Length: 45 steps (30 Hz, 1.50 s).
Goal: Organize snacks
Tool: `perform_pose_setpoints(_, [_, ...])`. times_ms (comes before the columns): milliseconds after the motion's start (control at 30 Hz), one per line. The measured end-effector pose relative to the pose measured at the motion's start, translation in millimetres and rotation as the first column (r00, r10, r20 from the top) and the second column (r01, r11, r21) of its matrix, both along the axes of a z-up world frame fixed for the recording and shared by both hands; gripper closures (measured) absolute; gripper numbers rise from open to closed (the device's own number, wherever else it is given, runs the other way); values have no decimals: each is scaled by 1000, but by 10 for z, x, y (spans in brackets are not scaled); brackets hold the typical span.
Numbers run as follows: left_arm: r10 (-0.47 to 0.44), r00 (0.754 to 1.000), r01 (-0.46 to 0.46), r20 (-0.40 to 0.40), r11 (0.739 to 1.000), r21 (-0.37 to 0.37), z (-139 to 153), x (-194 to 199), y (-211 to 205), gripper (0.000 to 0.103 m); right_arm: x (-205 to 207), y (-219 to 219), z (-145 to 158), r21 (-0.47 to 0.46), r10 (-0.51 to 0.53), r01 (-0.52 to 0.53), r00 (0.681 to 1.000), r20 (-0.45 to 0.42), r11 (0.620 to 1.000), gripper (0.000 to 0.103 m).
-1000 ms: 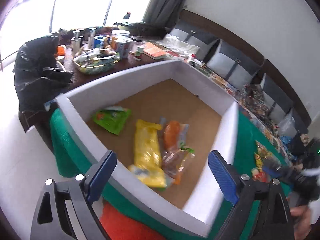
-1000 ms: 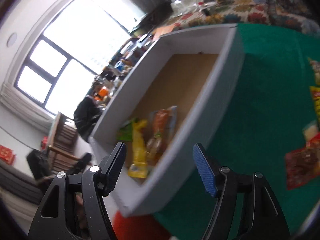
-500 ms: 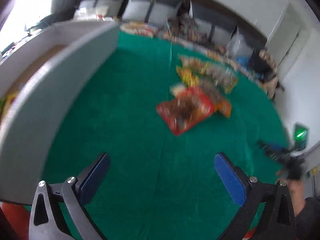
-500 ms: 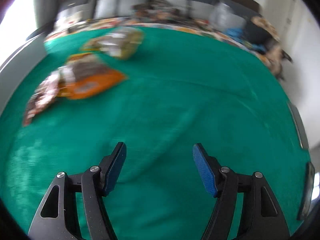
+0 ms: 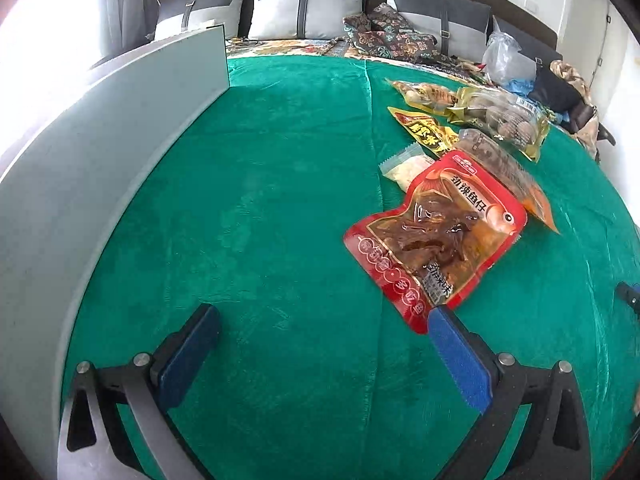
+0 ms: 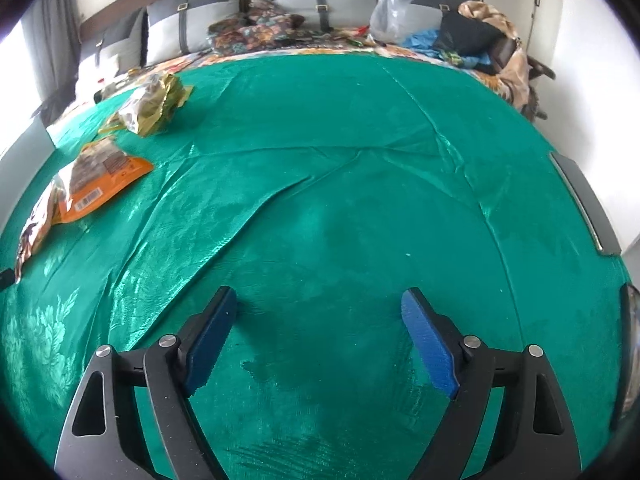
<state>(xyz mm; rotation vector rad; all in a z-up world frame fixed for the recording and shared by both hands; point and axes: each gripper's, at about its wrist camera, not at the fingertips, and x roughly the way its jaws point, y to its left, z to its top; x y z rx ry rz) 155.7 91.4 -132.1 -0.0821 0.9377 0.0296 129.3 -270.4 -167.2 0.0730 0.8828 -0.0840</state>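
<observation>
Left gripper (image 5: 320,344) wide apart, empty, over green velvet cloth (image 5: 260,208). Red fish-snack pouch (image 5: 436,236) flat on cloth, just beyond right finger; long axis diagonal, top toward far right. Right gripper (image 6: 316,320) jaws just widened, nothing between.

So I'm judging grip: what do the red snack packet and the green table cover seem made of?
The red snack packet looks like glossy plastic film: it shines and has a clear window showing the contents. The green table cover looks like shiny velvet-like fabric: it creases, with sheen along the folds.
</observation>
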Motion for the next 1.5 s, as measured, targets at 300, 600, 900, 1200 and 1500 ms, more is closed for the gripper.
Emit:
perform_pose_setpoints(300, [2,1000,-1,-14,999,48,-25,79,-94,0,-42,2,-13,-3,-11,11,1000,-3,1000,14])
perform_pose_setpoints(600, [2,1000,-1,-14,999,49,-26,76,-89,0,-44,-6,-10,-2,-9,9,1000,-4,1000,14])
perform_pose_setpoints(900, [1,1000,-1,-14,999,49,-28,78,-89,0,-48,-9,-10,-2,-9,9,1000,-4,1000,14])
perform_pose_setpoints(1200, [-45,999,47,-26,998,51,-29,84,-119,0,-50,-11,-9,-1,-9,9,1000,-4,1000,14])
perform_pose_setpoints(1500, [-422,900,431,-109,899,76,399,386,-558,1,-52,-14,-9,1,-8,8,1000,-4,1000,13])
